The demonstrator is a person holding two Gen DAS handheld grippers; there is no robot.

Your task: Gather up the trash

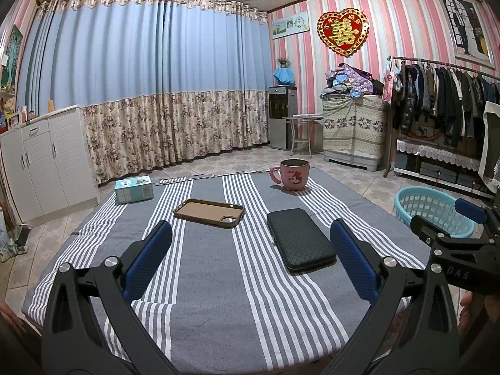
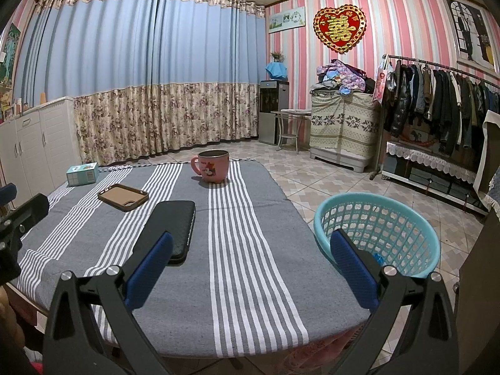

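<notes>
- The left gripper (image 1: 250,247) hovers over the near edge of the table (image 1: 218,281), its fingers (image 1: 147,259) spread wide with nothing between them.
- The right gripper (image 2: 250,256) does likewise, fingers (image 2: 353,268) apart and empty.
- A turquoise basket (image 2: 403,218) stands on the floor just right of the table.
- Inside it, a small blue scrap (image 2: 378,258) shows.
- A black case (image 1: 300,240), brown phone case (image 1: 209,212), pink mug (image 1: 292,175) and tissue box (image 1: 133,189) lie on the striped cloth.

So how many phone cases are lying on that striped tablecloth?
2. A brown open-backed phone case lies mid-table, left of centre; a black textured closed case lies nearer, to its right. None seem hidden.
</notes>
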